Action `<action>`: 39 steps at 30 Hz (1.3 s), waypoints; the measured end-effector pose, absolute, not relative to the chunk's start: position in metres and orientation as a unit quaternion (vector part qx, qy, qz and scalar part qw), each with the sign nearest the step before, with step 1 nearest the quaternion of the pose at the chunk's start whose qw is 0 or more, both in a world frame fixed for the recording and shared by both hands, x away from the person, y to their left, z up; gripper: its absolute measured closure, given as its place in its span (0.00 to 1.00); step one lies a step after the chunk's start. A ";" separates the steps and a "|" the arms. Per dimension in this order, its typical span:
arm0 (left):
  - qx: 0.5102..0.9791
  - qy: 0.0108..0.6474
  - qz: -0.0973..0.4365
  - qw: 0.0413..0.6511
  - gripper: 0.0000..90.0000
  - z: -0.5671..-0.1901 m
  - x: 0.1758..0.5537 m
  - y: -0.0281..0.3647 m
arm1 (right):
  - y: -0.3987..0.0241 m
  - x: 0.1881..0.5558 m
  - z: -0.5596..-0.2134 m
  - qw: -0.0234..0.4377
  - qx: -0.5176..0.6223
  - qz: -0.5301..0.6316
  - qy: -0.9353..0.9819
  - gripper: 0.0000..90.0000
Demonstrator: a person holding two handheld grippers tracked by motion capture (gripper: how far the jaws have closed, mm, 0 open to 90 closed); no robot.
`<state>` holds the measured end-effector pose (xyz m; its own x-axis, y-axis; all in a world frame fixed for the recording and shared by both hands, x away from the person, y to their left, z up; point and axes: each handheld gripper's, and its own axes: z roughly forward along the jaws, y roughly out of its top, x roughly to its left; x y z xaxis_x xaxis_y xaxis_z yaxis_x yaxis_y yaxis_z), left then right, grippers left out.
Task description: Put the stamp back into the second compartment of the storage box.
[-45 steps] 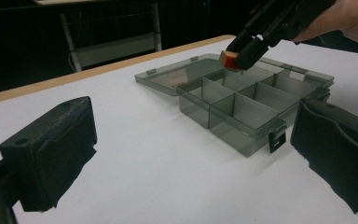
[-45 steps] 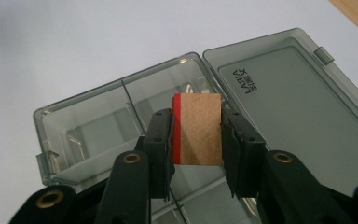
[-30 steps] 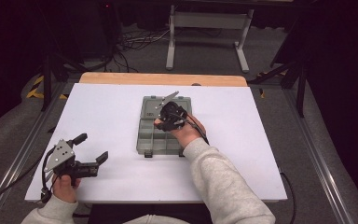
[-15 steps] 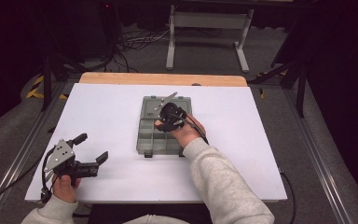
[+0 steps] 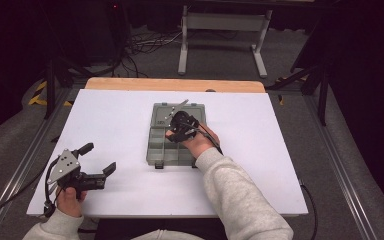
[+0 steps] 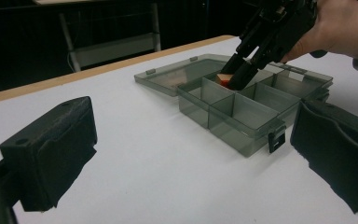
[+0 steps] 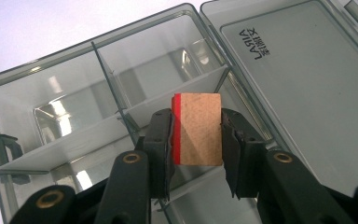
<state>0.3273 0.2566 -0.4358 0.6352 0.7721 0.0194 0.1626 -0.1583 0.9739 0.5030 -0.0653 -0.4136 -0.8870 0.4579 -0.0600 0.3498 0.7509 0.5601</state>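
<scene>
Wooden block (image 7: 196, 129) with one red face, clamped between the two black jaws of the right gripper (image 7: 196, 140), pads pressed on its red side and on the opposite bare side. Held above the smoky grey compartment box (image 7: 51, 100), over a thin divider wall just ahead of the jaws. Beyond the block, open compartments with glossy floors; off to the right of the jaws in the right gripper view, the flat opened lid (image 7: 303, 84) with printed lettering. Seen from the left gripper view, same block (image 6: 224, 79) low in a far compartment next to the lid, right gripper (image 6: 240, 74) angled down onto it, hand (image 6: 340, 28) behind. From the high view, right gripper (image 5: 177, 122) over the far part of the box (image 5: 160, 150), grey sleeve (image 5: 235, 195) trailing back. Farther out, left gripper (image 5: 100, 160) well apart from the box, near the table's (image 5: 280, 150) close left corner, jaws spread wide with nothing between them, resting in the left hand (image 5: 70, 197).
</scene>
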 end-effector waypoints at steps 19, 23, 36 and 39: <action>0.711 0.329 0.272 0.559 0.01 -0.436 0.327 0.257 | -0.066 0.503 -0.413 0.104 0.212 0.280 0.931 0.68; 0.711 0.327 0.272 0.559 0.01 -0.435 0.327 0.257 | -0.067 0.502 -0.410 0.108 0.214 0.284 0.928 0.66; 0.711 0.329 0.272 0.559 0.01 -0.435 0.327 0.256 | -0.073 0.493 -0.392 0.123 0.226 0.338 0.905 0.43; 0.713 0.327 0.272 0.558 0.01 -0.435 0.327 0.256 | -0.074 0.491 -0.388 0.128 0.221 0.351 0.901 0.36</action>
